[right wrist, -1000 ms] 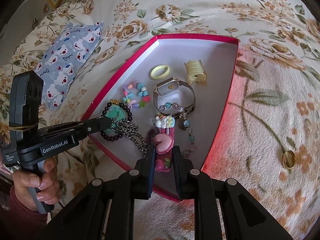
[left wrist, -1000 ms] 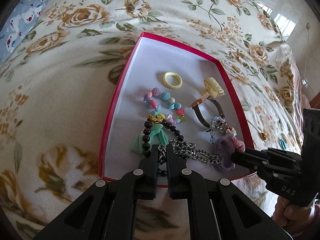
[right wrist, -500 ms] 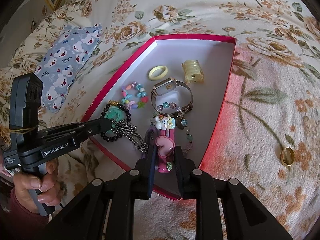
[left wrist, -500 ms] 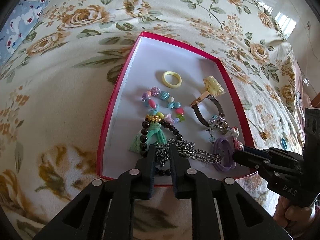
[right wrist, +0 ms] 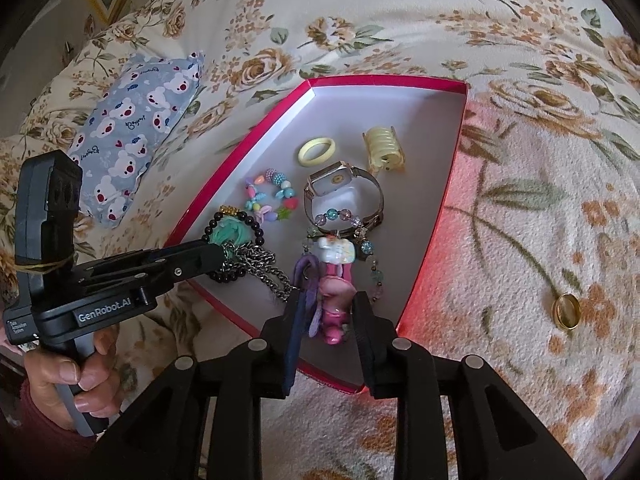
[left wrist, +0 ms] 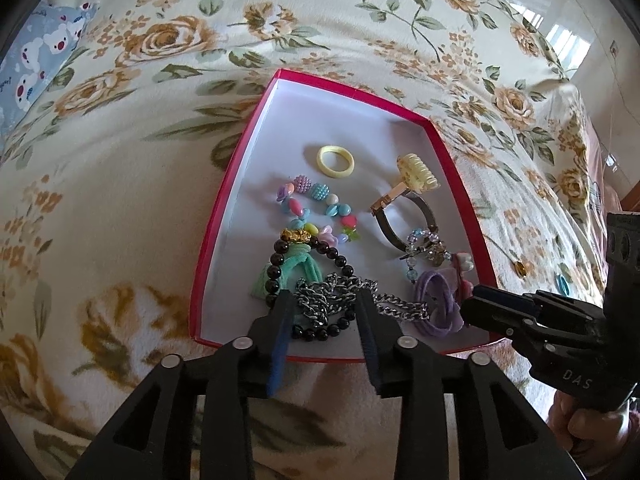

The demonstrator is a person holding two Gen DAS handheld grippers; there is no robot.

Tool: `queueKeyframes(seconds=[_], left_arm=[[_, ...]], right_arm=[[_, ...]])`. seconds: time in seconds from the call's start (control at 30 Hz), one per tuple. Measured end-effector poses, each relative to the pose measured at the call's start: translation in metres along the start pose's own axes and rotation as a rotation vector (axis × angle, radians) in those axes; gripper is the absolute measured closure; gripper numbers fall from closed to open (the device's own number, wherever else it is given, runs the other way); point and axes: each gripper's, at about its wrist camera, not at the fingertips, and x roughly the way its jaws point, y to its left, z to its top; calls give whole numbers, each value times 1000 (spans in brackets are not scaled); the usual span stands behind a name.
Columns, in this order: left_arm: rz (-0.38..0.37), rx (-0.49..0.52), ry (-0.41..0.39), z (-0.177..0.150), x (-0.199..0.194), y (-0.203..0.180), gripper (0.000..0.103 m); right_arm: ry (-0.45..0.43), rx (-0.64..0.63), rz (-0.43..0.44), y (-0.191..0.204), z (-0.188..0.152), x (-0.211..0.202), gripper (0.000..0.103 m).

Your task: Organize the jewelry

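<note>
A red box (left wrist: 224, 216) with a white floor lies on the flowered bedspread and holds the jewelry. My left gripper (left wrist: 324, 304) hangs over its near edge with its jaws opening. The silver chain (left wrist: 340, 294) lies between the pads on a black bead bracelet (left wrist: 276, 268), and they do not press it. My right gripper (right wrist: 329, 304) is also opening, over a pink charm (right wrist: 336, 300) and a purple hair tie (right wrist: 306, 276) that rest in the box (right wrist: 452, 184). Farther in lie a yellow ring (left wrist: 335, 161), a yellow claw clip (left wrist: 418, 172), a watch (right wrist: 332, 180) and a colourful bead bracelet (left wrist: 316, 208).
A gold ring (right wrist: 566, 311) lies on the bedspread to the right of the box. A blue bear-print pillow (right wrist: 132, 120) sits at the left. A small gold pendant (left wrist: 520, 269) and a blue loop (left wrist: 562, 282) rest on the bedspread beyond the right gripper. A hand (right wrist: 72, 380) holds the left tool.
Both pairs of jaws have spread apart. The left let go of the silver chain and the right let go of the pink charm. Neither hand has shifted much.
</note>
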Motion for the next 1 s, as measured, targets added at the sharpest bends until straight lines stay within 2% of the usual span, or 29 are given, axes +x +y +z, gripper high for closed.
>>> queueKeyframes(seconds=[0.23, 0.37, 0.53, 0.73, 0.87, 0.93, 1.0], left_arm=[[-2, 5, -6, -3, -7, -1, 65], [0, 4, -13, -4, -11, -2, 58], [-5, 2, -21, -7, -18, -1, 57], [-21, -25, -47, -11, -32, 3, 44], [1, -51, -109, -21, -53, 8, 25], [12, -80, -130, -28, -61, 12, 17], [7, -122, -145, -37, -67, 17, 11]], right_arm=[[-9, 0, -8, 1, 0, -2, 73], [-14, 6, -10, 0, -1, -4, 71], [-28, 12, -8, -2, -1, -10, 69], [-70, -17, -36, 4, -5, -23, 67], [-156, -41, -56, 9, -12, -40, 54], [-198, -43, -55, 8, -15, -49, 44], [-237, -39, -49, 8, -20, -55, 25]])
